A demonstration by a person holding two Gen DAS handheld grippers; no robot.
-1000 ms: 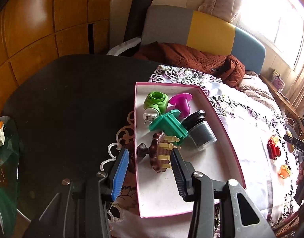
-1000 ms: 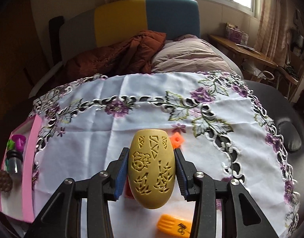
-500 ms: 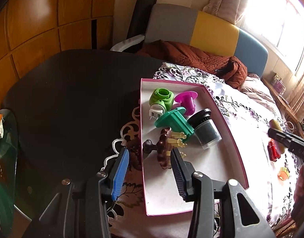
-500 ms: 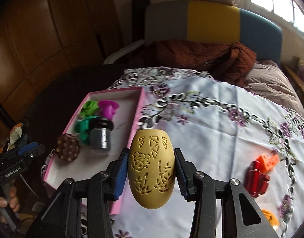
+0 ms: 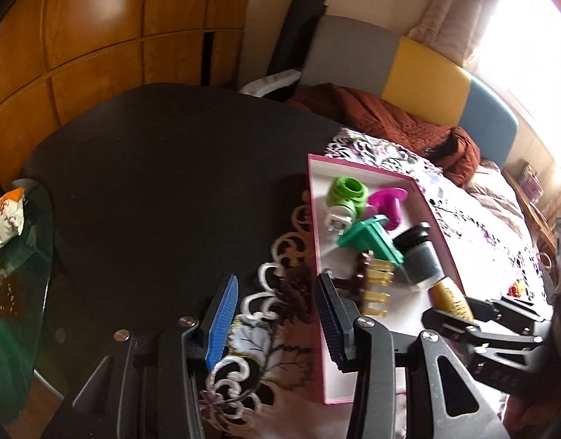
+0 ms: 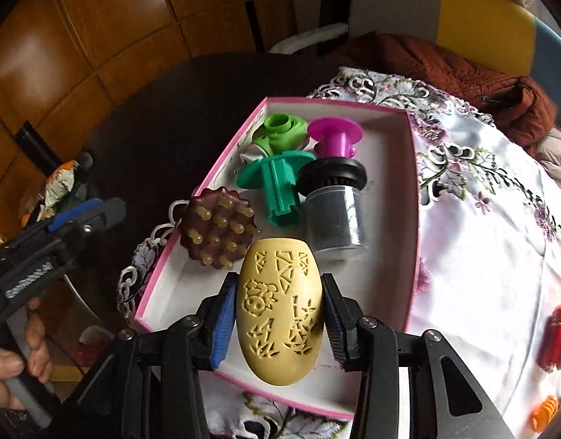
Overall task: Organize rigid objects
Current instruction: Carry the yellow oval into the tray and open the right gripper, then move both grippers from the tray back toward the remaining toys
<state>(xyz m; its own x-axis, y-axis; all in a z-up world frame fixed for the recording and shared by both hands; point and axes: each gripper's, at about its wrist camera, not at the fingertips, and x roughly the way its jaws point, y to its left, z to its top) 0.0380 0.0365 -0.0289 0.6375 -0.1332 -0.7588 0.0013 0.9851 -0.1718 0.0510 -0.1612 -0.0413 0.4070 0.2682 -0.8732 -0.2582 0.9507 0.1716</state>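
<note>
1. The right gripper (image 6: 278, 314) clamps a yellow carved egg (image 6: 279, 312) at lower centre of its view, over the near end of the pink tray (image 6: 414, 197).
2. The left gripper (image 5: 277, 323) is parted and empty, straddling the tray's left rim at lower centre of its view.
3. A brown massager (image 6: 217, 232), a teal piece (image 6: 277, 183) and a black jar (image 6: 333, 212) lie in the tray.

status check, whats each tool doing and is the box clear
Right tool shut on yellow egg, over pink box. Left tool open, empty, beside the box. Brown massager and black jar crowd the drop spot.
</note>
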